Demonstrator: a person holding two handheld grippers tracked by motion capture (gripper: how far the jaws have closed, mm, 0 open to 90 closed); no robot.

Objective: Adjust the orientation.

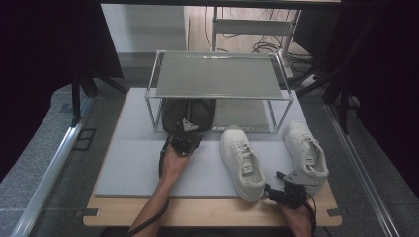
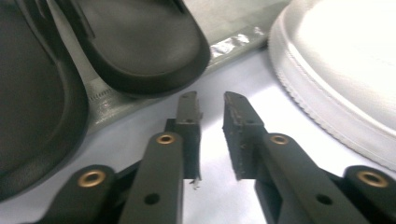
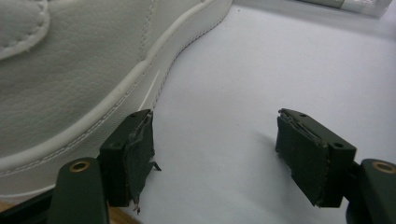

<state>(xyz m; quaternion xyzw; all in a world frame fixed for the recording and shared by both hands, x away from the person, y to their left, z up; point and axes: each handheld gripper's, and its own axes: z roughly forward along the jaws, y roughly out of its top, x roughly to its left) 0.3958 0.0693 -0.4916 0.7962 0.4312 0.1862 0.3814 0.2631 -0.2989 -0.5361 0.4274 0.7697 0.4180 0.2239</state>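
Note:
A pair of black slippers (image 1: 189, 114) lies on the lower shelf of a metal rack (image 1: 217, 74). In the left gripper view one slipper's rounded end (image 2: 140, 42) sits just beyond the jaws and the other slipper (image 2: 32, 107) lies at the left. My left gripper (image 1: 187, 132) (image 2: 210, 100) hovers in front of them, jaws slightly apart with nothing between them. Two white sneakers (image 1: 242, 160) (image 1: 306, 153) stand on the grey mat. My right gripper (image 1: 271, 190) (image 3: 215, 121) is open by the middle sneaker's heel (image 3: 70, 79), its left jaw close beside the sole.
The grey mat (image 1: 133, 163) covers most of the wooden table (image 1: 197, 212). The rack stands at the mat's far side, its top shelf bare. A white sneaker's toe (image 2: 341, 70) lies right of my left gripper. Dark frames and cables surround the table.

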